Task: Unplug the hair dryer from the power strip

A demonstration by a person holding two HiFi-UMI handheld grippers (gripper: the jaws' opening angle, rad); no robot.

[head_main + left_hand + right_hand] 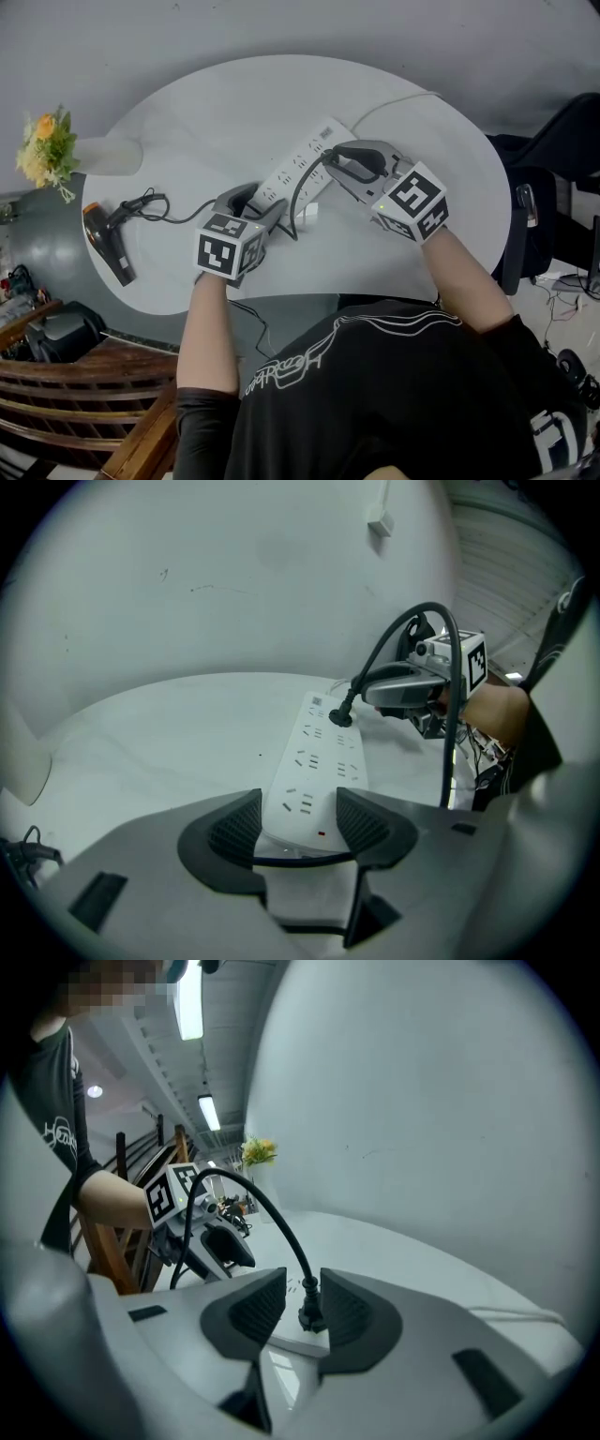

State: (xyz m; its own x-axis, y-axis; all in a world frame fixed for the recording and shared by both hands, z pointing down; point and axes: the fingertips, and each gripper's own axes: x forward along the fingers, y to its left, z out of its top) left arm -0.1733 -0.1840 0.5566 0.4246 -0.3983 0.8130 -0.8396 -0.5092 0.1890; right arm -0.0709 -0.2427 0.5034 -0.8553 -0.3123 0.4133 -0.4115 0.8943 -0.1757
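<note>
1. Head view: the power strip (300, 164) lies slantwise in the middle of the white table (187, 122). The hair dryer (111, 246) lies well apart at the table's left edge, and its black cord (298, 192) loops across to the strip. The left gripper (262, 208) is at the strip's near end. The right gripper (330, 164) is at the far end, where the cord comes down.

2. Left gripper view: the jaws are set narrow, one pad on each long side of the strip's near end. Both pads look to be pressing on it. The plug (342, 714) sits in a socket at the far end, with the right gripper's tip right at it.

3. Right gripper view: the jaws stand a little apart with the plug between them. The plug seems to touch one pad, and a sliver of strip shows between it and the other, so I judge it not yet clamped. It looks fully seated in its socket.

4. To do this step well:
   - Close the right jaws squarely on the plug body, not on the cord.
   - Keep the left jaws firm so the strip cannot lift.
   - Pull straight up out of the socket; a sideways tug could drag the strip or let the plug slip.
</note>
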